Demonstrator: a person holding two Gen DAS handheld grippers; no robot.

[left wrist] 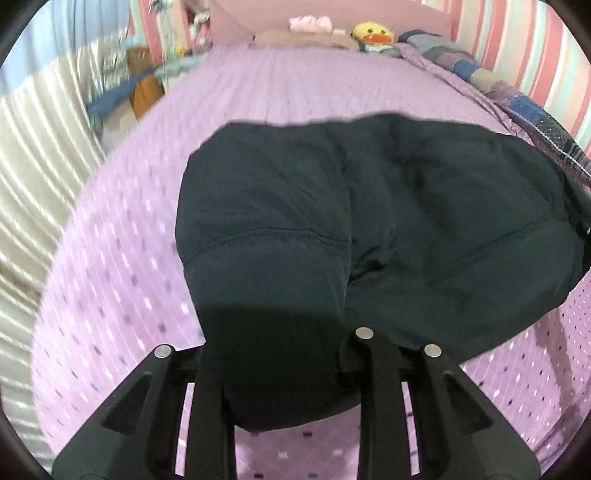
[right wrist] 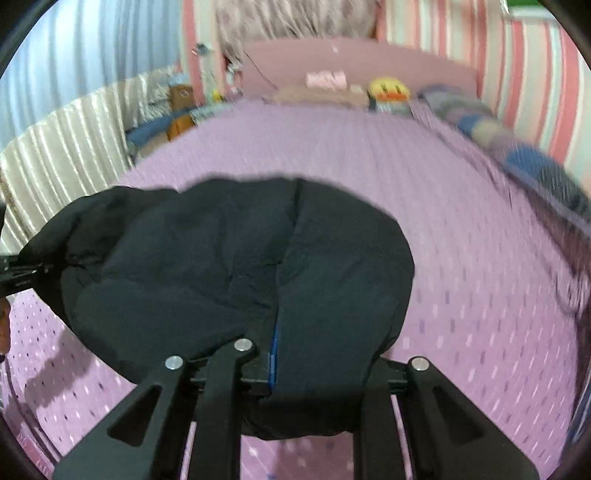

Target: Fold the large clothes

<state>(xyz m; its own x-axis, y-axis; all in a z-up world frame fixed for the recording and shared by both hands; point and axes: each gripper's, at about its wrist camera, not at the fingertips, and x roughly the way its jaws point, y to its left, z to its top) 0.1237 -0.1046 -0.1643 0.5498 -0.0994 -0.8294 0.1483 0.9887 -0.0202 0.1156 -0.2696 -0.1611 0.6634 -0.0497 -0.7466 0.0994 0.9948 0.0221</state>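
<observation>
One dark navy padded jacket is held up over a bed. Its cloth is smooth, slightly shiny and puffy, with soft rounded bulges and stitched seams; in the right wrist view a thin blue zipper line runs down its middle. The bed sheet is lilac, with a fine ribbed weave and many small light and dark dashes in rows.

There are two hand-held grippers, both of black hard plastic with small round silver bolts. The left hand-held gripper has its jaws narrow and closed on a thick fold of the jacket, which fills the space between them and hangs down in front of the camera. The right hand-held gripper is also closed tight on the jacket edge beside the zipper. The jacket spreads forward and away from each hand-held gripper, its near edge lifted and its far part over the sheet; whether that part touches the sheet I cannot tell.

At the far end of the bed, by a pink headboard, lie one yellow plush duck, one pink soft item and one folded patchwork blanket along the right side. The wall has pink, white and pale green stripes. On the left hangs a cream ribbed curtain.
</observation>
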